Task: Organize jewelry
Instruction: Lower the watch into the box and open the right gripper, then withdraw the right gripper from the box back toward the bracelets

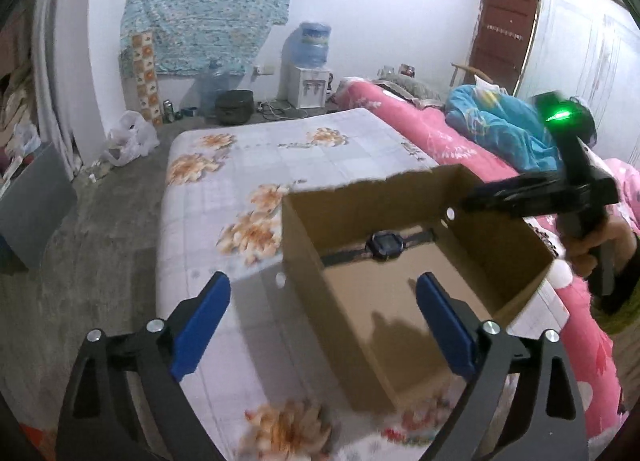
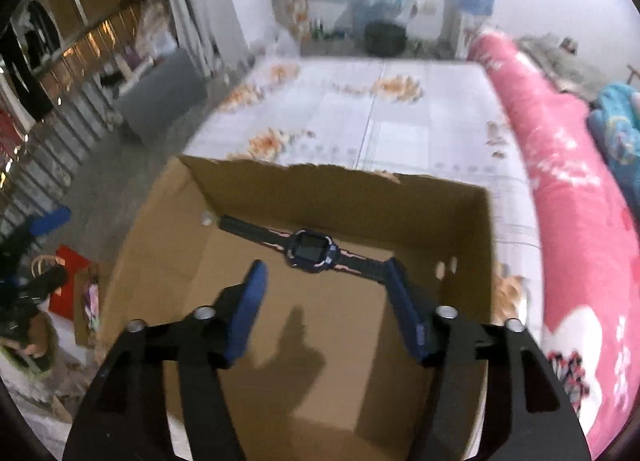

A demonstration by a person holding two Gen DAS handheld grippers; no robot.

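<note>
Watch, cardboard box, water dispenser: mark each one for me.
watch (image 2: 310, 249), right wrist view, on its dark screen.
cardboard box (image 2: 340, 189), right wrist view, on the inside of its far wall.
water dispenser (image 1: 306, 87), left wrist view, on its white front.

A lived-in bedroom at home

Bed (image 1: 256, 165) with floral sheet, pink quilt (image 1: 432, 129), water dispenser (image 1: 307, 73), wooden door (image 1: 505, 33), hanging clothes (image 2: 36, 45).
</note>
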